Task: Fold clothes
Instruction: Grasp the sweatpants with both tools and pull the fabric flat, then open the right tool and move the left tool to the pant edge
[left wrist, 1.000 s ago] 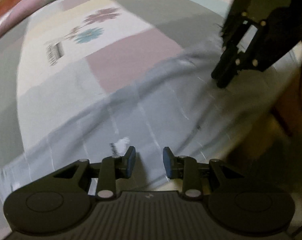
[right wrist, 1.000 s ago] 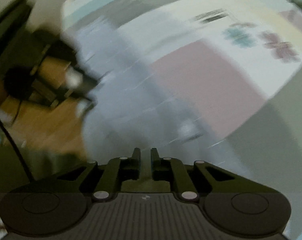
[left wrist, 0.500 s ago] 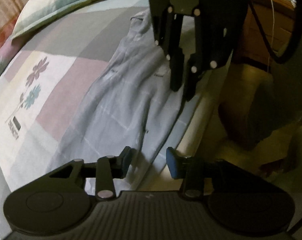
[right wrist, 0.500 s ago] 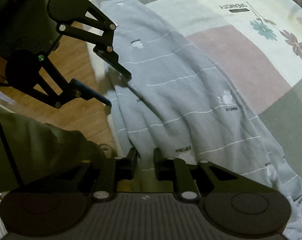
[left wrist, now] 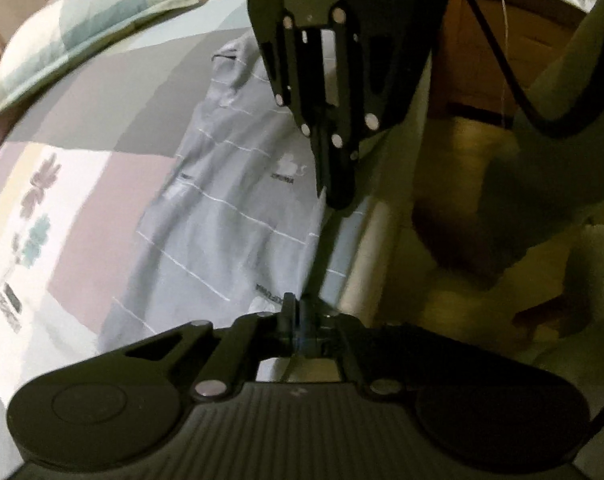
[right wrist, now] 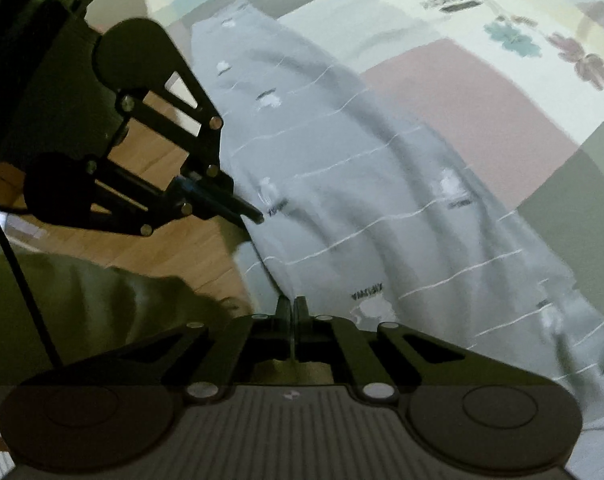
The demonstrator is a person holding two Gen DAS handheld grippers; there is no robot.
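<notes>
A grey garment [left wrist: 237,216] with thin white stripes and small prints lies lengthwise along the bed's near edge; it also shows in the right wrist view [right wrist: 362,200]. My left gripper [left wrist: 295,308] is shut on the garment's near edge. It appears in the right wrist view [right wrist: 253,216], pinching that same edge. My right gripper [right wrist: 290,306] is shut on the garment's edge further along. It appears in the left wrist view [left wrist: 336,196], fingers together on the cloth at the bed's side.
The bedspread [left wrist: 85,184] has pink, grey and cream blocks with flower prints. A striped pillow [left wrist: 81,28] lies at the head of the bed. Wooden floor [right wrist: 169,248] and the bed's edge [left wrist: 362,264] lie beside the garment. A wooden cabinet [left wrist: 502,48] stands behind.
Both grippers have closed on the garment's near edge; the left jaws were open half a second ago. The right gripper has come down to the cloth's edge.
</notes>
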